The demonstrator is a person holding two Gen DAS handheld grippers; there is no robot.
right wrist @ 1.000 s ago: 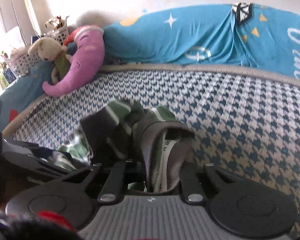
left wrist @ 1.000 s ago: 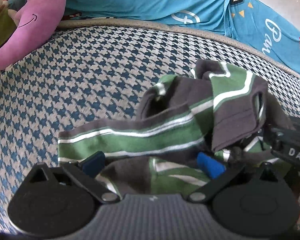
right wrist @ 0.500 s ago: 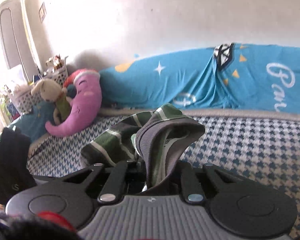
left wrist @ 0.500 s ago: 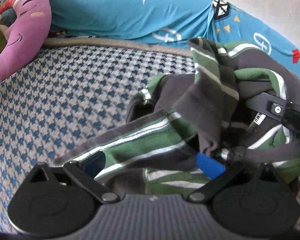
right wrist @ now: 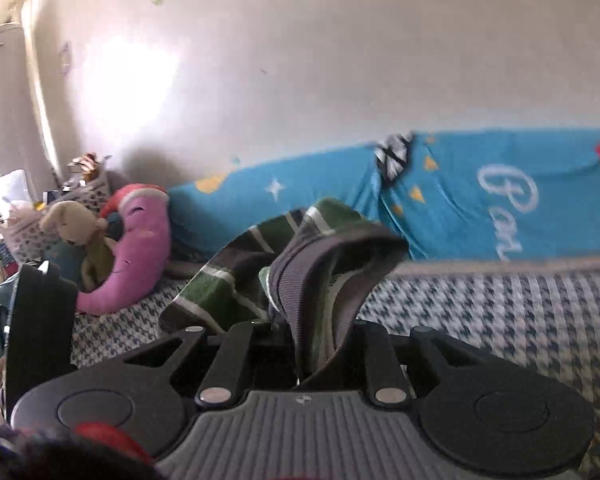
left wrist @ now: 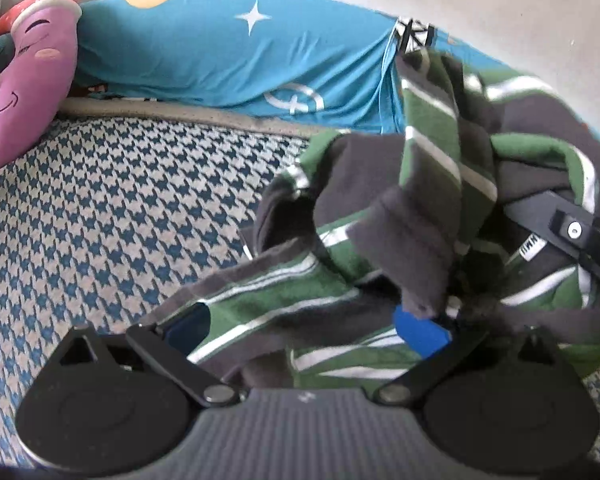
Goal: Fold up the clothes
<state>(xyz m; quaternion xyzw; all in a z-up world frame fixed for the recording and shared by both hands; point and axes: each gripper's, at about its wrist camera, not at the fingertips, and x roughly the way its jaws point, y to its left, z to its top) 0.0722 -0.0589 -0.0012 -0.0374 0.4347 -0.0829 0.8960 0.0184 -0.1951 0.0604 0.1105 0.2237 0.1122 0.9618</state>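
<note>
A green, grey and white striped garment (left wrist: 432, 200) hangs bunched above the houndstooth bed cover (left wrist: 120, 208). In the right wrist view my right gripper (right wrist: 316, 344) is shut on a grey ribbed edge of the garment (right wrist: 320, 276), holding it up in the air. That gripper's black frame (left wrist: 572, 232) shows at the right of the left wrist view, among the folds. My left gripper (left wrist: 304, 328) is open, its blue pads (left wrist: 420, 332) wide apart, and a striped part of the garment drapes loosely between them.
A purple plush toy (left wrist: 28, 76) and a beige stuffed animal (right wrist: 76, 224) lie at the bed's far left corner. A long blue printed cushion (left wrist: 236, 52) runs along the white wall. Baskets of clutter (right wrist: 80, 184) stand left of the bed.
My right gripper has risen with the garment, lifting it off the bed cover. The left gripper rose and tilted up too, its pads still apart.
</note>
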